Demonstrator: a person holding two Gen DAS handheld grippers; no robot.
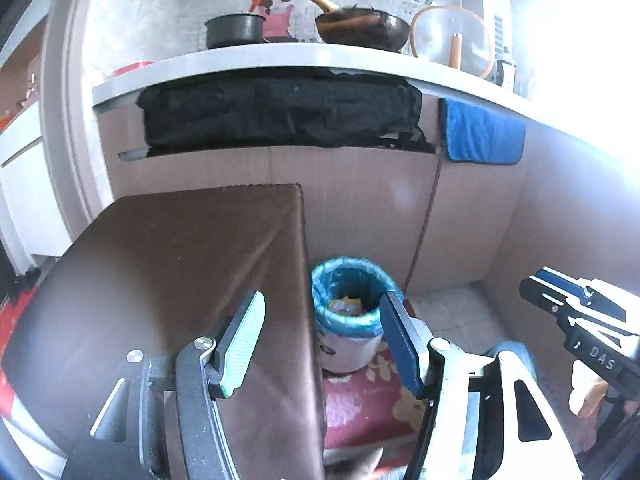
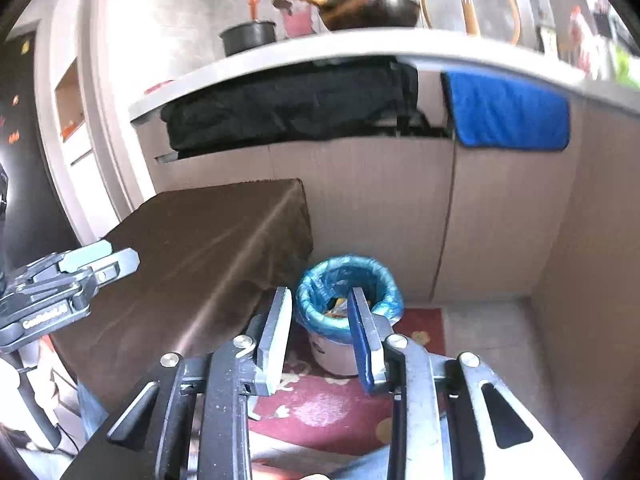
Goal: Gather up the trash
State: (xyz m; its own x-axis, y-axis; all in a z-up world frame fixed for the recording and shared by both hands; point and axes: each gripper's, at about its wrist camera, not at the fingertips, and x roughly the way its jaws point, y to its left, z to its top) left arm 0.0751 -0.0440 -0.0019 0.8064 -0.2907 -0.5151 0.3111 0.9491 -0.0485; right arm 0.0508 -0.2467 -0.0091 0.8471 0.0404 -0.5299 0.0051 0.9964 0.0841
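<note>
Blue-lined trash bin [image 1: 347,312] sits on the floor beside the brown-clothed table [image 1: 168,272], scraps already inside, while the left gripper [image 1: 320,336] and right gripper [image 2: 320,336] hover spread and empty, so hunting another scrap likely comes next.

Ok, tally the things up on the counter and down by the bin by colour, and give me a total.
Blue: 2, the towel hung from the counter edge and the bin liner.
Black: 3, the small pot, the wok and the cloth under the counter.
Brown: 1, the table cover.
Red: 1, the floor mat.
Total: 7
</note>
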